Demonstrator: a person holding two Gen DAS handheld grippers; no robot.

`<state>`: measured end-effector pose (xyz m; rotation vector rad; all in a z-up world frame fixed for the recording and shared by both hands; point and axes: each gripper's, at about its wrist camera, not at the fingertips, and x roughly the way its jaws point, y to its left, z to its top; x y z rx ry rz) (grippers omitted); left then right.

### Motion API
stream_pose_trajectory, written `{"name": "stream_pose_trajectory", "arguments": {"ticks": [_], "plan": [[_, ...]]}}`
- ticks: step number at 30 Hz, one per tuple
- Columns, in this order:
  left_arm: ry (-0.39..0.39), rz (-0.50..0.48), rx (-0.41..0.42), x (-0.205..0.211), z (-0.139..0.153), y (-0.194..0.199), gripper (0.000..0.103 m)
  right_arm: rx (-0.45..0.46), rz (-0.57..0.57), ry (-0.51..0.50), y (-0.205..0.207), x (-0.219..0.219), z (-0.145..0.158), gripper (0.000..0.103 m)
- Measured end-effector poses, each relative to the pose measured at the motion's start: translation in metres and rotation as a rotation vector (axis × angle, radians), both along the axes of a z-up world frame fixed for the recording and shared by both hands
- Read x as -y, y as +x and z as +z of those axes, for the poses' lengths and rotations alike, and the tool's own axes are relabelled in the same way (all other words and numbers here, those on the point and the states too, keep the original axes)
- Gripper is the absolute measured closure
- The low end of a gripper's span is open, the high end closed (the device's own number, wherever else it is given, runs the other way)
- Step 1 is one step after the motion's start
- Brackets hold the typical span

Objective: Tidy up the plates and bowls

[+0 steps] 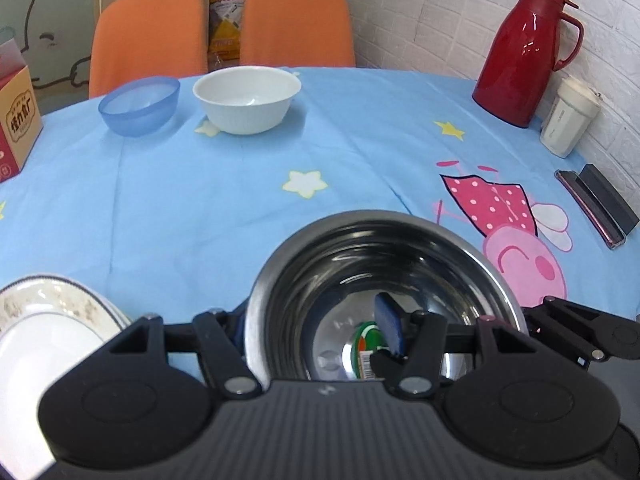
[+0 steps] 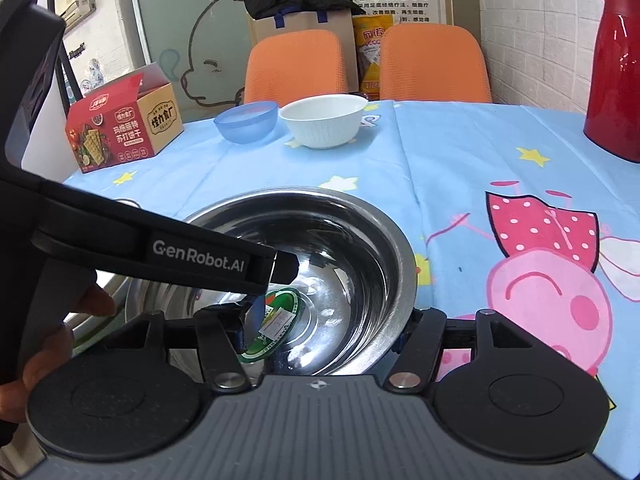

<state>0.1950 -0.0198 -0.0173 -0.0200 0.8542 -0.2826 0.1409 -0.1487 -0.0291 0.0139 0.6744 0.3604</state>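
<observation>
While both claws are reaching into it, the steel bowl (image 1: 360, 248) is sitting on the bench (image 1: 200, 208), close to the cameras. It is standing the right way up on a blue cloth with yellow stars and a pink pig. A green sticker (image 2: 280, 312) is lying flat in the bottom of the bowl.

The left claw (image 1: 314, 324) is standing over the bowl's left wall. One finger is sitting outside the rim, and the other finger, with a blue pad, is hanging inside over the middle of the bowl. The pads are not pinching the wall, so this claw is loose and holding nothing. A hand (image 2: 80, 300) is gripping its handle.

The right claw (image 2: 324, 332) is spreading very wide over the bowl's right wall. Its left finger is dipping inside, near the sticker, and its right finger is waiting just outside the rim. It is not squeezing the bowl either.

White plates (image 1: 60, 312) with a flowery edge are lying just beside the steel bowl, on its left. Far back, a blue bowl (image 1: 140, 106) and a white bowl (image 1: 248, 100) are standing side by side, near two orange chairs (image 1: 296, 24). A red box (image 2: 120, 128) is sitting at the far left, and a red jug (image 1: 524, 56) is standing at the far right with a pale cup (image 1: 568, 116) beside it.
</observation>
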Motion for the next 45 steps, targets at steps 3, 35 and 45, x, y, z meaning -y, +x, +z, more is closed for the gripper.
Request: {"name": "stream_pose_trajectory", "arguments": {"ticks": [3,35,45], "plan": [[0.020,-0.004,0.000,0.002,-0.006,0.002,0.041,-0.025,0.010,0.012,0.004,0.003,-0.008,0.000],[-0.188,0.168,0.097,-0.079,0.077,0.070,0.027,0.169,-0.015,0.053,0.061,0.048,0.082,0.000],[-0.389,0.395,-0.068,-0.094,0.041,0.161,0.027,0.109,-0.005,0.000,0.182,0.026,0.075,0.000]]}}
